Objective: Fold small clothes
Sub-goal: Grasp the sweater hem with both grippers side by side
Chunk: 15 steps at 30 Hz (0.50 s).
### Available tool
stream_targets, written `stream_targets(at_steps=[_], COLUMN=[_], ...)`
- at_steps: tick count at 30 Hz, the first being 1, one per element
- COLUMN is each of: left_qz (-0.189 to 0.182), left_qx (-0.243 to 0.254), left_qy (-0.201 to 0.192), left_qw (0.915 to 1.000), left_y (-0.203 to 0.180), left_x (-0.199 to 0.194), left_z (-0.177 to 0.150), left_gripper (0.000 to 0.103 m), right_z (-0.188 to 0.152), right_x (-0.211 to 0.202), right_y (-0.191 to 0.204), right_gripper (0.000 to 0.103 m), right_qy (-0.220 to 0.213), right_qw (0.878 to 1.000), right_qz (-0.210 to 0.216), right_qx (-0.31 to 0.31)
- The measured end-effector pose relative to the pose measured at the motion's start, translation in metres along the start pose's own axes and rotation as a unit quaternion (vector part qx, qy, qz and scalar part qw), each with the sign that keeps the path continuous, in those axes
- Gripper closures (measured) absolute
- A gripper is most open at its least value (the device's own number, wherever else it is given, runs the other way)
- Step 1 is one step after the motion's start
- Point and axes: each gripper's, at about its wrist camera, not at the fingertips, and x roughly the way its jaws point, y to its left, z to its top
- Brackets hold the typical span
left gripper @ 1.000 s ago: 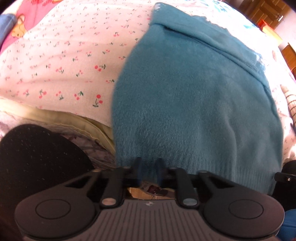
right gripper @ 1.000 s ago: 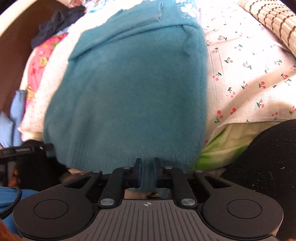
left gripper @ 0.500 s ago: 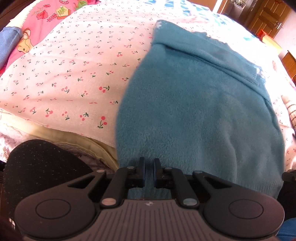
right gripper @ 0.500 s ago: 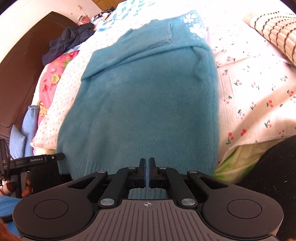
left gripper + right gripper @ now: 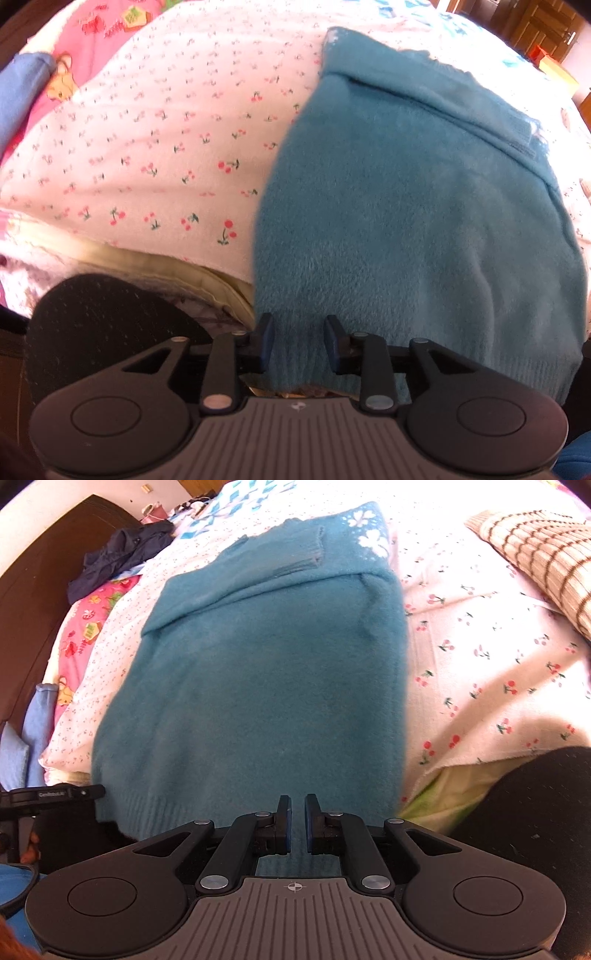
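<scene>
A fuzzy teal sweater (image 5: 424, 221) lies spread on the cherry-print sheet (image 5: 166, 147), its sleeves folded across the far end and its ribbed hem hanging over the near bed edge. It also shows in the right wrist view (image 5: 266, 686). My left gripper (image 5: 299, 343) is open, its jaws spread around the hem near the sweater's left corner. My right gripper (image 5: 297, 821) has its jaws slightly apart, with the hem's right part between them.
A striped knit garment (image 5: 535, 557) lies at the right of the bed. Dark clothes (image 5: 122, 554) and a pink cartoon cloth (image 5: 88, 627) lie at the far left by a dark headboard. The other gripper (image 5: 55, 797) shows at left.
Both grippers were shut on the sweater's hem half a second ago. Now the left jaws have opened wide and the right jaws have parted slightly. The hem has dropped onto the bed edge.
</scene>
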Motion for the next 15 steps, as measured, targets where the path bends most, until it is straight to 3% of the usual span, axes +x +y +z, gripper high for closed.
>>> stream_targets(at_steps=[3, 5, 7, 15], left_qz=[0.006, 0.013, 0.015, -0.009], left_qx=[0.000, 0.013, 0.021, -0.013], left_qy=[0.019, 0.034, 0.038, 0.065], left_qw=[0.9998, 0.9992, 0.9990, 0.9977], left_y=[-0.002, -0.006, -0.009, 0.004], left_x=[0.010, 0.015, 0.017, 0.027], left_z=[0.001, 0.002, 0.003, 0.012], left_gripper=[0.060, 0.058, 0.057, 0.052], right_z=[-0.002, -0.002, -0.003, 0.000], right_x=[-0.001, -0.002, -0.005, 0.018], right_y=[-0.005, -0.008, -0.009, -0.011], right_gripper=[0.091, 0.077, 0.069, 0.065], right_qy=[0.004, 0.005, -0.002, 0.058], right_qw=[1.000, 1.000, 0.999, 0.998], right_qz=[-0.013, -0.026, -0.040, -0.036], right_qx=[0.008, 0.014, 0.012, 0.015])
